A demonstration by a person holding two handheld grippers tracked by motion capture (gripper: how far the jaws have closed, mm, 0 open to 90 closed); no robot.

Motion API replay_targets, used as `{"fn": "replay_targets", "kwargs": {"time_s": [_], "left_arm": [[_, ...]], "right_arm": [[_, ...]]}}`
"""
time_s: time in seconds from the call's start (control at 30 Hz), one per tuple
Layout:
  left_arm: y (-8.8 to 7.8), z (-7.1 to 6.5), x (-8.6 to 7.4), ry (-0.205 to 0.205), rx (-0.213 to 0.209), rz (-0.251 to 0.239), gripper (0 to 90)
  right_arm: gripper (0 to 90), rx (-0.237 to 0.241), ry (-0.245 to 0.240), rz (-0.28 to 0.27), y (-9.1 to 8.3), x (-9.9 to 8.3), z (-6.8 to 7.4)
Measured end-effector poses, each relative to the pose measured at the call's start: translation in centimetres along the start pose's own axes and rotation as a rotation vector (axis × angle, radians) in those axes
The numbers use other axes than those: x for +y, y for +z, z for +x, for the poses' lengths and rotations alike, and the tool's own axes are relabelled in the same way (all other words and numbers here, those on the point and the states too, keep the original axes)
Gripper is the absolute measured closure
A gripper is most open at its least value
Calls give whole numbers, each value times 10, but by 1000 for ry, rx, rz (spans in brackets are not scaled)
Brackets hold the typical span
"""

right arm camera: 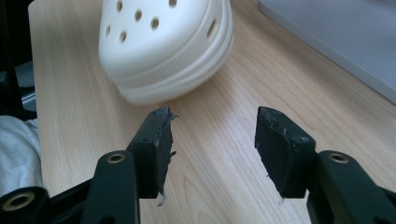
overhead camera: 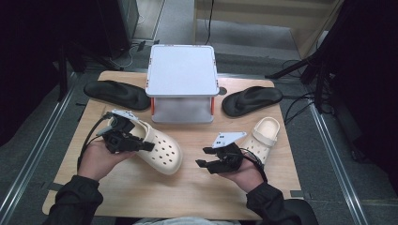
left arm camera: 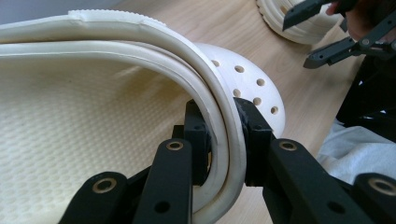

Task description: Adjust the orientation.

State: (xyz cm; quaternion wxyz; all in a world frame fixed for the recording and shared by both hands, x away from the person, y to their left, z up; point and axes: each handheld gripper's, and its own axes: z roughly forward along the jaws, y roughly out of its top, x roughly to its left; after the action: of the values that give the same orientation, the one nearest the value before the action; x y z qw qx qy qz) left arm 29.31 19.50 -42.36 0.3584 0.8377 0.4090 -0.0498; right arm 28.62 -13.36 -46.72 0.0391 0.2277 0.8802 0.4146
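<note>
Clog rim [left arm camera: 224, 116] in left claw [left arm camera: 223, 140]

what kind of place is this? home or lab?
Likely a lab data-collection station: a bare wooden table on a floor with metal rails, cables and stands around it, and handheld grippers working cream clogs beside a small white shelf.

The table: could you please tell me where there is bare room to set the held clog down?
Bare wood lies along the near edge of the table and between the cream clog and right gripper. The back is crowded: rack, black sandals.
</note>
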Motion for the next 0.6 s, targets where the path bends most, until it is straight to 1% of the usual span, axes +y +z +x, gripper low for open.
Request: {"fn": "replay_targets", "kwargs": {"time_s": [0.03, 0.13, 0.23, 0.27, 0.37, 0.4, 0.43, 0.47, 0.5, 0.53, 0.57, 0.6], "left_arm": [[5, -3, 1, -2, -10, 3, 774], [15, -9, 3, -7, -24, 11, 773], [25, -16, 4, -21, -27, 6, 773], [27, -17, 4, -20, -32, 3, 773], [32, -22, 4, -29, -65, -6, 771], [35, -23, 3, -39, -77, -7, 771], [42, -25, 3, -40, -69, 4, 769], [42, -25, 3, -40, -69, 4, 768], [47, -26, 3, -44, -59, 20, 768], [50, -25, 3, -43, -54, 29, 768], [56, -22, 3, -53, -51, 38, 768], [56, -22, 3, -53, -51, 38, 767]], "right_arm": [[471, -8, 5, -9, -4, -1, 0], [471, -9, 6, -15, -6, -2, -1], [470, -13, 7, -20, -8, -2, -1], [471, -14, 9, -19, -8, -2, -2], [471, -15, 6, -16, -7, -3, -3], [471, -15, 6, -16, -7, -3, -3], [471, -17, 12, -10, -6, -3, -3], [471, -17, 12, -10, -6, -3, -3], [470, -17, 11, -9, -6, -3, -4], [471, -17, 9, -7, -5, -3, -4], [470, -17, 3, -6, -5, -3, -3], [470, -17, 3, -6, -5, -3, -3]]}}
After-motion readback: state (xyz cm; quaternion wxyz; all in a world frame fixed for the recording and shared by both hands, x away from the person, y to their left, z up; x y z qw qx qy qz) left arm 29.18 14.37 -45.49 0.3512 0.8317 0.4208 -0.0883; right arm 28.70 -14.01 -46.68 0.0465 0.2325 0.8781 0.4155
